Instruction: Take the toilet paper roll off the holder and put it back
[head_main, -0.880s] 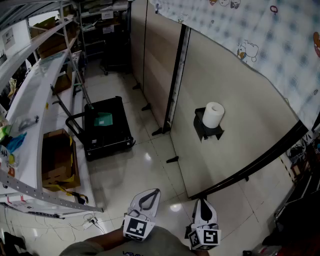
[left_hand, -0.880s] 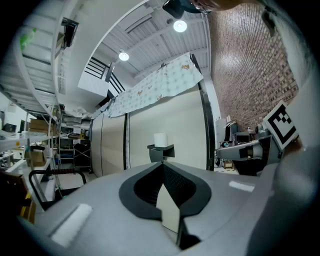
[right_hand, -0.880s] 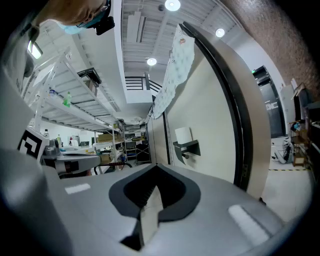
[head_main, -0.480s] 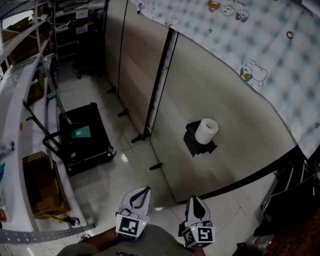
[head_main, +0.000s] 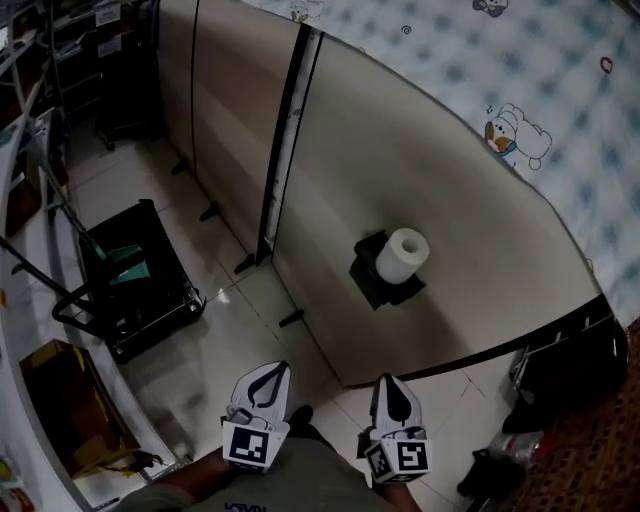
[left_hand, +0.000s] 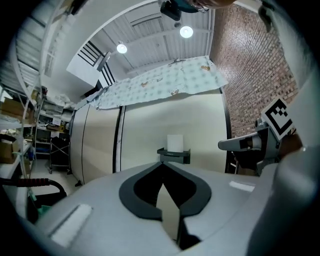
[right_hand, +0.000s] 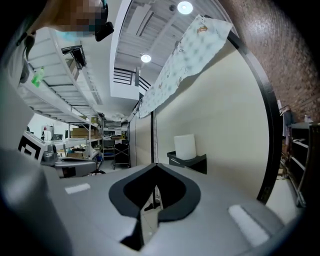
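A white toilet paper roll (head_main: 402, 255) stands upright on a black holder (head_main: 375, 277) fixed to a beige partition wall. The roll (left_hand: 175, 142) and the holder (left_hand: 173, 155) also show straight ahead in the left gripper view. In the right gripper view the roll (right_hand: 184, 147) sits on the holder (right_hand: 189, 162) slightly to the right. My left gripper (head_main: 268, 372) and right gripper (head_main: 390, 384) are both shut and empty, held low and close to my body, well short of the roll.
The beige partition wall (head_main: 450, 200) has a patterned cloth (head_main: 530, 90) draped over its top. A black cart (head_main: 130, 285) stands on the tiled floor at the left, next to metal shelving (head_main: 25, 120) and a cardboard box (head_main: 60, 405). A dark object (head_main: 560, 365) sits at the wall's right end.
The view has shifted: the wall and roll now sit closer and more centred, the cart and shelves have slid left. Both grippers stay shut and low.
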